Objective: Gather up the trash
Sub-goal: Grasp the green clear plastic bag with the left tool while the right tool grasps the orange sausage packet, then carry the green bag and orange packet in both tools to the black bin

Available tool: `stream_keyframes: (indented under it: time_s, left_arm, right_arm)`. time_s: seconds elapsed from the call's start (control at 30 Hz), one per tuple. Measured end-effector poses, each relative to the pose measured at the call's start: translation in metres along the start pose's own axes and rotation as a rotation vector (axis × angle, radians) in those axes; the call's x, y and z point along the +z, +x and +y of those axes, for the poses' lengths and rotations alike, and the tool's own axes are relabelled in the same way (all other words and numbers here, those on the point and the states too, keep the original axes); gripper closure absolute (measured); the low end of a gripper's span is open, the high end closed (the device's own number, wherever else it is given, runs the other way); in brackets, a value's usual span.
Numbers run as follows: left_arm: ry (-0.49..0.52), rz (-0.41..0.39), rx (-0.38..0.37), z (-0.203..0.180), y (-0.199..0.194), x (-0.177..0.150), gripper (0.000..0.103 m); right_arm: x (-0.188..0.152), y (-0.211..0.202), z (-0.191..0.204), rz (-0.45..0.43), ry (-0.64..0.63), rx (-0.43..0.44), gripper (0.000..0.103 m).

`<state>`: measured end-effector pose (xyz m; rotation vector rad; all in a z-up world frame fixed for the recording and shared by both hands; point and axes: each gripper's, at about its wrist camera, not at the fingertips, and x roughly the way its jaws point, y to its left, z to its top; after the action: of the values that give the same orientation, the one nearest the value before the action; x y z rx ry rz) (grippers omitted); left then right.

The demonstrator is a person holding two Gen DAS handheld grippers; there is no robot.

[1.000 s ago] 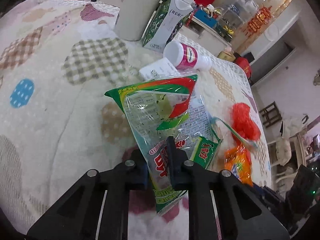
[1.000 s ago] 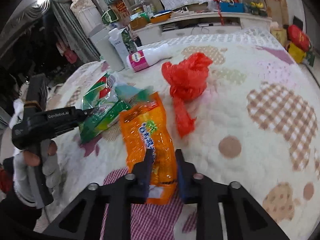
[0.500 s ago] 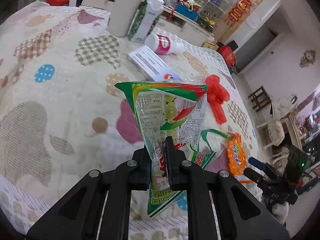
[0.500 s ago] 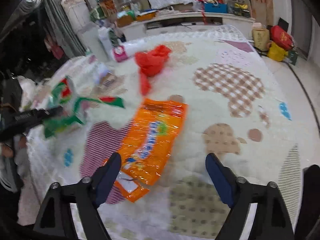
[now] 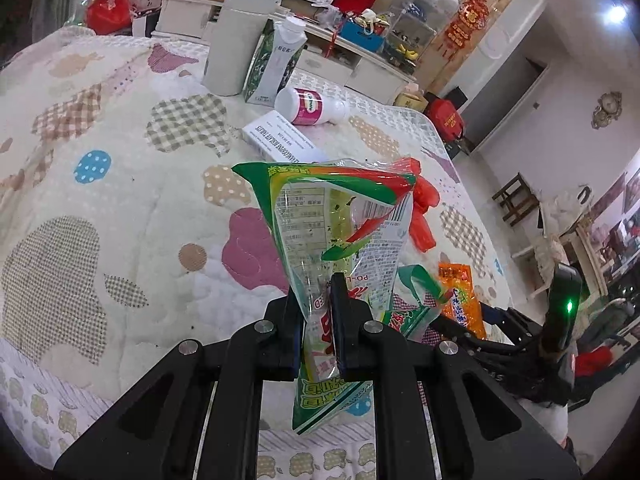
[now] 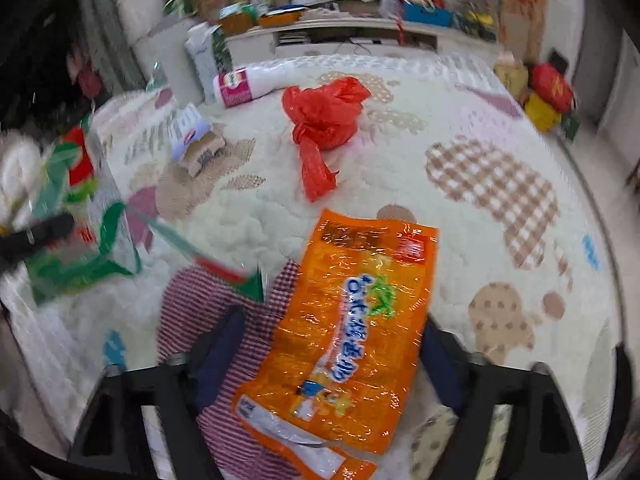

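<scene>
Trash lies scattered over the patchwork quilt (image 5: 120,184): the green and clear snack wrapper (image 5: 340,232) is pinched upright between the closed fingers of the left gripper (image 5: 316,320), lifted clear of the bedding. Over on the other side, the right gripper (image 6: 328,356) has its fingers spread wide, one either side of the orange snack bag (image 6: 352,320) lying flat on the quilt, touching neither. Beyond it sits a crumpled red plastic bag (image 6: 324,120), then a pink-labelled bottle (image 6: 248,84) on its side near a milk carton (image 5: 274,68)
</scene>
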<state>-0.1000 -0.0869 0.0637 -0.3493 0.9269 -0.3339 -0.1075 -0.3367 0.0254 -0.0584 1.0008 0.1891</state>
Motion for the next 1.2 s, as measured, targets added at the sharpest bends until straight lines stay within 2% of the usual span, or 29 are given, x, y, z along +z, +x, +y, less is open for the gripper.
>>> stream_keyframes:
  time_s: [0.03,0.13,0.2,0.23,0.47,0.7,1.2]
  left_arm:
    - [-0.005,0.0,-0.001,0.001,-0.001,-0.001,0.093]
    - [-0.021,0.002,-0.009,0.003,0.0,-0.004,0.093]
    - [-0.025,0.011,-0.024,-0.001,0.002,-0.005,0.093]
    - [-0.022,0.014,-0.03,-0.004,0.003,-0.005,0.093]
    - [0.027,0.043,-0.092,-0.044,0.012,-0.009,0.093]
    - [0.085,0.075,-0.149,-0.086,0.024,-0.013,0.093]
    - [0.237,0.14,-0.241,-0.192,0.064,-0.029,0.093]
  right_arm:
    - [-0.001,-0.001,0.0,-0.01,-0.02,-0.014,0.044]
    - [-0.014,-0.01,-0.014,-0.04,-0.014,0.045,0.048]
    - [-0.02,-0.022,-0.025,-0.067,0.013,0.111,0.057]
    - [-0.021,-0.028,-0.028,-0.079,0.023,0.128,0.057]
    - [-0.036,-0.055,-0.049,-0.117,0.064,0.132,0.06]
    - [-0.05,-0.083,-0.075,-0.157,0.113,0.109,0.06]
    - [-0.088,-0.126,-0.153,-0.209,0.242,-0.019,0.06]
